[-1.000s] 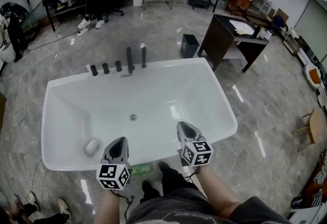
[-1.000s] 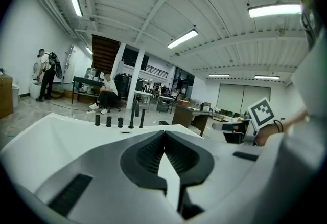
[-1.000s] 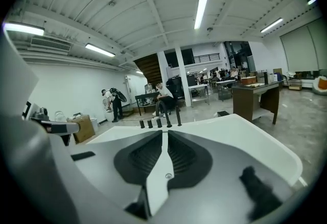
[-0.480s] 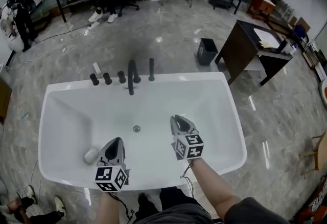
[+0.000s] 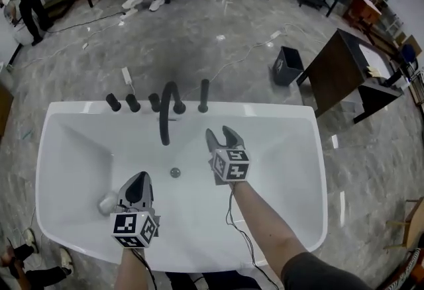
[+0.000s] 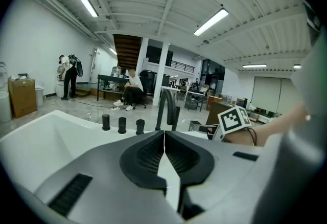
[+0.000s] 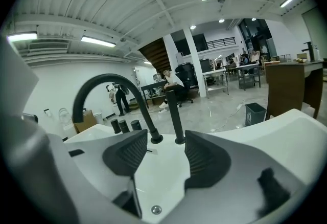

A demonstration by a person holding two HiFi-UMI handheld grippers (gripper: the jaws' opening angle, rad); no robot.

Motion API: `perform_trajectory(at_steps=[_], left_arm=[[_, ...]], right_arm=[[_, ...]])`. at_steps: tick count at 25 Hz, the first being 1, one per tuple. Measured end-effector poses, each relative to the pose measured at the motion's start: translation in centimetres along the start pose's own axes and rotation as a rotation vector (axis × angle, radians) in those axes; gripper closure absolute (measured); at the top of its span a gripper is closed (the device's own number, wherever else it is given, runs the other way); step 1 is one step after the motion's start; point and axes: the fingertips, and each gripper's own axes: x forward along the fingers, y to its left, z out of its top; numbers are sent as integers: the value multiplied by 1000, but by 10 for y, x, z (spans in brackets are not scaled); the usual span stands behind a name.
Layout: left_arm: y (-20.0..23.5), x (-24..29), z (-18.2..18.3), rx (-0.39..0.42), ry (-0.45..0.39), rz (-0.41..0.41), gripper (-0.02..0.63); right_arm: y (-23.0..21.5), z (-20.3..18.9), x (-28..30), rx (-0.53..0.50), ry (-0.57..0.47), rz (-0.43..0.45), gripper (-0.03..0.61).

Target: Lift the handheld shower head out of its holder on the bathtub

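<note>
The handheld shower head (image 5: 203, 95) is a slim black rod standing upright in its holder on the far rim of the white bathtub (image 5: 291, 116), just right of the curved black spout (image 5: 167, 110). My right gripper (image 5: 220, 132) hovers over the tub a little short of the rod. Its jaws are opening and nothing is between them. In the right gripper view the rod (image 7: 176, 114) stands ahead of the gap between the right gripper (image 7: 166, 142) jaws, beside the spout (image 7: 102, 84). My left gripper (image 5: 138, 181) is shut and empty, low over the tub's near left; the left gripper (image 6: 164, 138) jaws meet.
Three black knobs (image 5: 132, 102) line the rim left of the spout. A pale rounded object (image 5: 108, 203) lies in the tub's left end, and the drain (image 5: 175, 173) is in the middle. Beyond the tub are a black bin (image 5: 288, 65), a dark desk (image 5: 344, 67) and cables on the floor.
Both grippers have moved forward and down over the tub toward the far rim, the right one farther. The right jaws, shut before, now stand apart.
</note>
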Motion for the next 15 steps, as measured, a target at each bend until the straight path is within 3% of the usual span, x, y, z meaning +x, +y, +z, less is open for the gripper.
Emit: perform_trajectory(at_steps=[10,15], left_arm=[[38,74,-31,-43,11,49,598],[47,88,-40,-49,-5,53,598]], right_arm=[[-41,-13,136,-106,15,-63,364],[-42,-11,178,-167,18,-23,365]])
